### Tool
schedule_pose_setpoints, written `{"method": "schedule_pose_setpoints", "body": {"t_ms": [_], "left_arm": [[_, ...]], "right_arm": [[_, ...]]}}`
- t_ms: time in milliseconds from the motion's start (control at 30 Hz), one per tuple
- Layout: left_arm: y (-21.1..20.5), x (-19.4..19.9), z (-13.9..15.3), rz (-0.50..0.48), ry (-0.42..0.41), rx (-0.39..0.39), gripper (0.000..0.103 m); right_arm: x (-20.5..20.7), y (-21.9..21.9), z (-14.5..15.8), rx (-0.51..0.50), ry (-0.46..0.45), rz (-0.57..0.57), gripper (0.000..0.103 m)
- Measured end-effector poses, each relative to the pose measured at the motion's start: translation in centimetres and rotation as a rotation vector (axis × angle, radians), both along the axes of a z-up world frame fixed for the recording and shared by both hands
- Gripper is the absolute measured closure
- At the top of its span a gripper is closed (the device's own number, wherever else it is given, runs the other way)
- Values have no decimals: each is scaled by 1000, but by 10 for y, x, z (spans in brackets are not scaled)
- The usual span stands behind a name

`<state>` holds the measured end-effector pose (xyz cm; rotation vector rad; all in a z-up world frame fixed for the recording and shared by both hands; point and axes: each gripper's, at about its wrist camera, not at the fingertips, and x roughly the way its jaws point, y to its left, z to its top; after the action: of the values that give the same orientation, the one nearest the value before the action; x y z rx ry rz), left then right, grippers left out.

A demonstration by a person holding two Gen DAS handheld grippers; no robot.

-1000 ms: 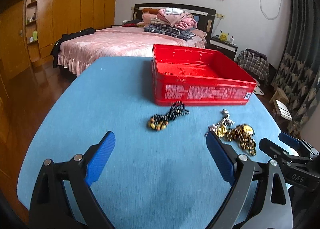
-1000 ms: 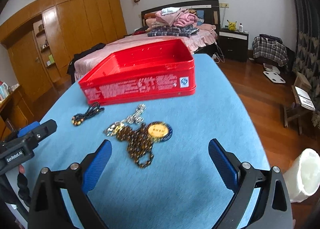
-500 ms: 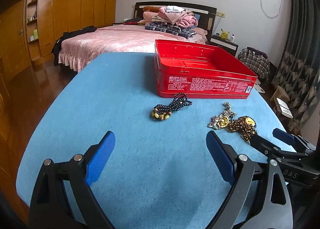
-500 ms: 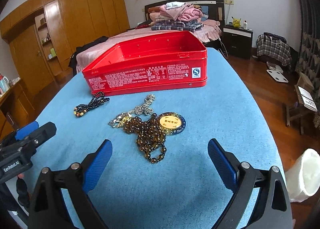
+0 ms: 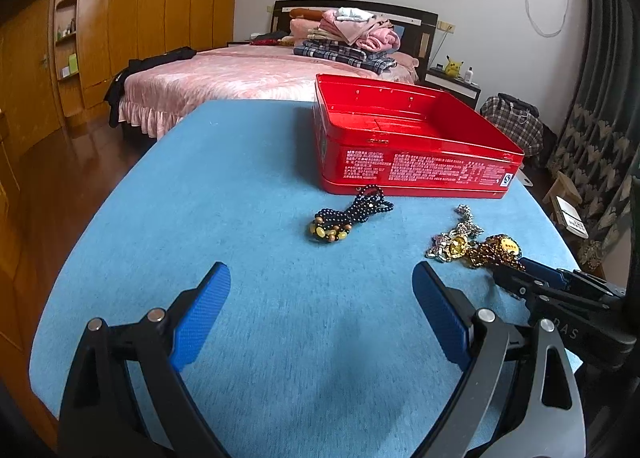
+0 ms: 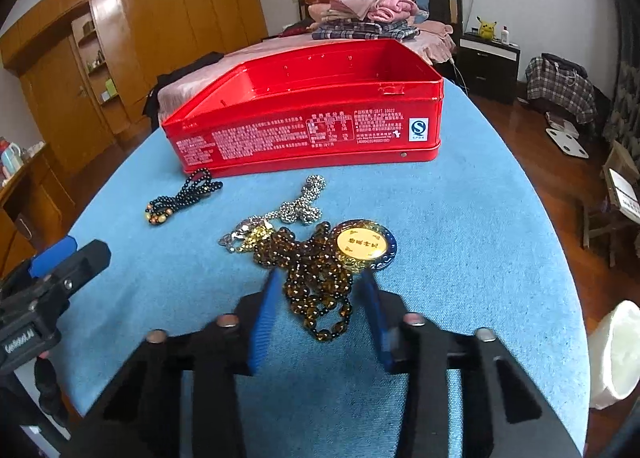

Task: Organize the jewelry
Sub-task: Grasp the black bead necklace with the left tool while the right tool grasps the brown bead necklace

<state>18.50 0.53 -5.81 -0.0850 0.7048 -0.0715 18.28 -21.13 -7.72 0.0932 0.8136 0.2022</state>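
On the blue tabletop (image 6: 460,218) lies an amber bead necklace (image 6: 316,290) with a gold medallion (image 6: 360,244), tangled with a silver chain (image 6: 300,206). My right gripper (image 6: 320,276) is closing around the amber beads; they lie between its jaws, and a thin gap still shows on each side. A black bead bracelet (image 6: 180,198) lies to the left, just in front of the open red tin (image 6: 304,134), which looks empty. My left gripper (image 5: 320,270) stands open over bare cloth, short of the bracelet (image 5: 348,216). In the left wrist view the right gripper (image 5: 520,278) touches the amber pile (image 5: 488,252).
The tin (image 5: 420,170) stands at the table's far side. The rounded table edge drops to a wooden floor all around. A white bin (image 6: 616,354) stands low on the right. A pink bed (image 5: 240,78) with folded clothes stands behind the table.
The right gripper's jaws have swung in from wide open to close beside the amber beads, and it has moved up to the pile. The left gripper stays open and almost still.
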Motion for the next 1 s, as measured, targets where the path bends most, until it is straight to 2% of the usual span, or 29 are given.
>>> {"method": "schedule_pose_setpoints", "body": {"t_ms": [167,433,600,800,867,1000], "left_arm": [[-4,7,1,-4,6,6,13],[-4,29,0,2,27,2,13],[-2,50,-4,7,54,-24,14],[-10,73,-10,-31,103,-24,14],[-12,80,-15,-50,131,-28,20],[-13,85,-23,-64,178,-30,45]], "right_arm": [[-6,-10,1,9,5,5,77],[-11,-33,3,-23,13,-52,77],[-9,-39,2,-6,11,-62,77],[-9,-41,0,11,5,-67,77],[-10,-41,0,18,3,-69,77],[-10,-43,-1,22,1,-70,77]]}}
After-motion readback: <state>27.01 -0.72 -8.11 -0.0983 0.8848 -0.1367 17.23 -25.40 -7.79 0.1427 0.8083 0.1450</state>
